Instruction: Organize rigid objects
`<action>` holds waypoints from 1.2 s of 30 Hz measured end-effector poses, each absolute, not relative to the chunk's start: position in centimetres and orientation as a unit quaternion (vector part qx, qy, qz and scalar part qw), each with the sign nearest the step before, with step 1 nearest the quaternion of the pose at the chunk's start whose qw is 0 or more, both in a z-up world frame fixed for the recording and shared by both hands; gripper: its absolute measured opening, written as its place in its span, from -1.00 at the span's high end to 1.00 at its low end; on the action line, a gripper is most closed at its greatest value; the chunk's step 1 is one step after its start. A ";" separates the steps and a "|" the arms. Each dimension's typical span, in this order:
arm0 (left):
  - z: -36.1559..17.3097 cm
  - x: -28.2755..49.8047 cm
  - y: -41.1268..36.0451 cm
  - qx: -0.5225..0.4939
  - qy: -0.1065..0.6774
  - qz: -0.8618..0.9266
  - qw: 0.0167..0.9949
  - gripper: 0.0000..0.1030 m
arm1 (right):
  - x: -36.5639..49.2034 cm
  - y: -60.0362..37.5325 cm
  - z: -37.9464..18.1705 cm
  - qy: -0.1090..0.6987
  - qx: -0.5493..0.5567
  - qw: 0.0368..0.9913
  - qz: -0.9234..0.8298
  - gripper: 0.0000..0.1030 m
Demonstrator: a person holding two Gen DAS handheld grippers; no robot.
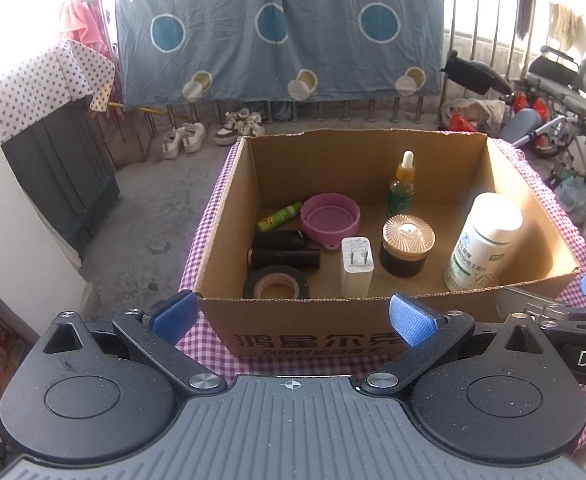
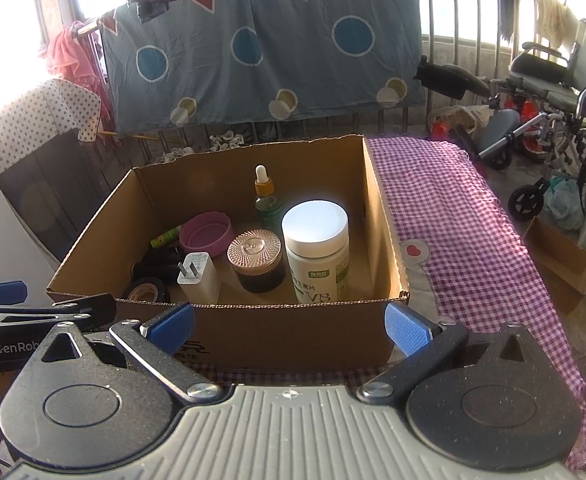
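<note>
The left gripper (image 1: 293, 318) is spread apart and empty before the cardboard box (image 1: 305, 328) on the checked counter (image 2: 461, 216). Inside, left to right: tape roll (image 1: 275, 286), white charger (image 1: 356, 267), dark jar (image 1: 407, 246), white bottle (image 1: 483, 242). The right gripper (image 2: 289, 322) is likewise apart, empty.

- Bright daylight from behind the railing (image 2: 469, 20) — upper corners blown out to white.
- Glare on the white bottle (image 2: 316, 226) cap.
- Soft shade inside the box (image 1: 373, 312).
- Sharp centre — strongly bowed fisheye edges.
</note>
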State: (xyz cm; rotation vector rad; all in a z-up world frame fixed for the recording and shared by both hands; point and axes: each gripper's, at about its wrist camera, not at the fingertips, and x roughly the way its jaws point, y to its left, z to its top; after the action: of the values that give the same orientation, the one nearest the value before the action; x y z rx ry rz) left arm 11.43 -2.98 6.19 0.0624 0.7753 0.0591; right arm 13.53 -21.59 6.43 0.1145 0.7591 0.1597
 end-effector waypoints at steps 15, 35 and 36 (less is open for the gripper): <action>6.2 11.3 -2.9 0.027 0.380 0.028 0.924 -0.99 | 13.4 -21.6 6.6 0.369 0.055 0.924 0.077 -1.00; 6.2 11.3 -3.0 0.028 0.379 0.029 0.924 -0.99 | 13.3 -21.7 6.8 0.368 0.053 0.925 0.076 -1.00; 6.2 11.3 -3.0 0.028 0.379 0.029 0.924 -0.99 | 13.3 -21.7 6.9 0.368 0.053 0.925 0.076 -1.00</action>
State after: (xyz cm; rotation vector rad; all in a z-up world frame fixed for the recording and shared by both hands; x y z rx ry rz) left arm 11.32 -3.00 6.17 0.0577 0.7782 0.0599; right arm 13.30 -21.73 6.92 0.1079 0.7546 0.1558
